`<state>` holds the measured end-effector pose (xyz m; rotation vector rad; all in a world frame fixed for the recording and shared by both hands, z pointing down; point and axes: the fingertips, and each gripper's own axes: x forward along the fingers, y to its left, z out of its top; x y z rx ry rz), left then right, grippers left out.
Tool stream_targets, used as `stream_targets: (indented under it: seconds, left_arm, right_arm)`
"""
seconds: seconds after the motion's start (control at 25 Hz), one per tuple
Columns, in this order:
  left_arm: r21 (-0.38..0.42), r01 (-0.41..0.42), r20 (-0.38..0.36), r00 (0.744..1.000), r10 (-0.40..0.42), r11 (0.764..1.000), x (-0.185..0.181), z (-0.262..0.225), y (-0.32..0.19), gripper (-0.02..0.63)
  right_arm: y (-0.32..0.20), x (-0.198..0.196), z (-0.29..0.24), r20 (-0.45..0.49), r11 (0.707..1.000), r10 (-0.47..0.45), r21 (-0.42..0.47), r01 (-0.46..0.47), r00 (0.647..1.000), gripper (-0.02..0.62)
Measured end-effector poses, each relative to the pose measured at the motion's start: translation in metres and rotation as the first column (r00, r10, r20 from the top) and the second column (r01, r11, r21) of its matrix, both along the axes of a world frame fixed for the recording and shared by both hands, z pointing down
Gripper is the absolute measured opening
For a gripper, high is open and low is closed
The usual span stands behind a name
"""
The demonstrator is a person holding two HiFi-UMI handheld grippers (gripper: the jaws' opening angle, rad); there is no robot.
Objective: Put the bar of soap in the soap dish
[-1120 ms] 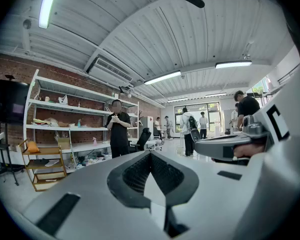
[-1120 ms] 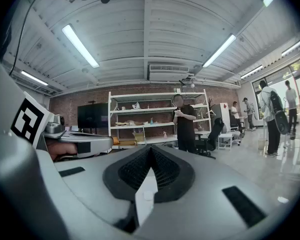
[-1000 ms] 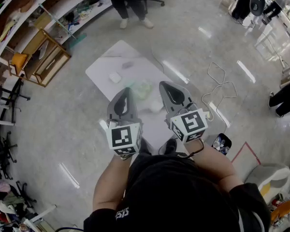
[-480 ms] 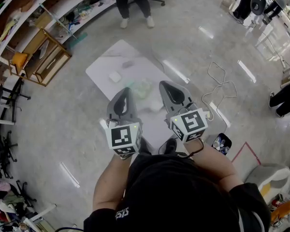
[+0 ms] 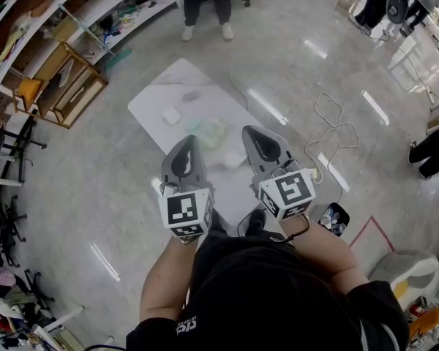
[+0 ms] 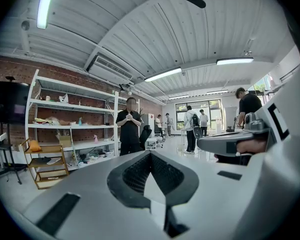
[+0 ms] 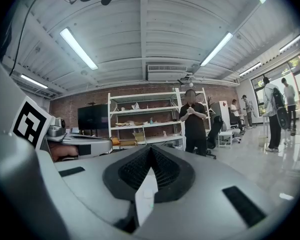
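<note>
My left gripper (image 5: 190, 143) and right gripper (image 5: 250, 134) are pressed together and empty at centre frame, held level above the worktop (image 5: 150, 104), a ready stance by my judgement, while the likely bar of soap (image 5: 173, 115) lies untouched upper left, near the pale green soap dish (image 5: 208, 132).
</note>
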<state>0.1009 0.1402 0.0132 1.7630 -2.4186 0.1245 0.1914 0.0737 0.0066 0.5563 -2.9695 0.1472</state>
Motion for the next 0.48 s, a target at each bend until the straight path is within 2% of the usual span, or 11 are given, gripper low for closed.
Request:
stream_targets:
  seconds: [0.24,0.48]
  left_arm:
    - [-0.027,0.024,-0.011,1.0,-0.024,0.999,0.012,0.017,-0.003,0.008]
    - [-0.046,0.024,-0.069,0.997,-0.027,0.999,-0.006,0.049,-0.01,0.008]
  right_arm:
    - [-0.006,0.015,0.013,-0.022,0.999,-0.047,-0.006,0.047,0.999,0.011]
    - [-0.008,-0.012,0.037,-0.061,0.995,-0.097,-0.024,0.095,0.993,0.012]
